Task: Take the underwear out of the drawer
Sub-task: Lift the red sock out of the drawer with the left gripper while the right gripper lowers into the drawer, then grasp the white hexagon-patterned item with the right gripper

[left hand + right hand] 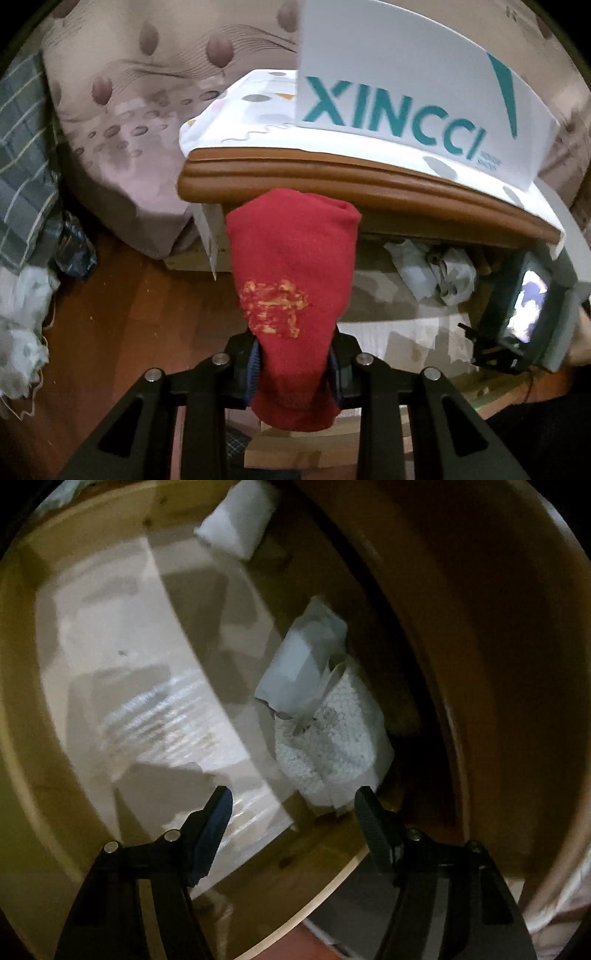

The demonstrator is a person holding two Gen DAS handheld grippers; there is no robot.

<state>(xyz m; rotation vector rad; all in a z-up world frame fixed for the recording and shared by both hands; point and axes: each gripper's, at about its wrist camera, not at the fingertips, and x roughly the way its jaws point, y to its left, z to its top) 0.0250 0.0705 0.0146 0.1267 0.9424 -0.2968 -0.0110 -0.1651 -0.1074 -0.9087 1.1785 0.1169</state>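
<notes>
An open pale-wood drawer (48,775) with a white paper lining holds two white folded cloth bundles (332,738), one mid-frame and one at top; the right gripper (293,805) hangs over them, jaws apart and empty, while the left gripper (295,373) clamps one red underwear (291,273) at centre frame

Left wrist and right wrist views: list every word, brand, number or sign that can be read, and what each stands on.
"XINCCI": large teal letters on the white board standing on the bedside top, left wrist view.
Small teal print right of that word: too small to read.
Yellow print on the red underwear in the left gripper: worn, not readable.
Lit screen at right: blurred, nothing readable.
Right wrist view, into the drawer: no text.
</notes>
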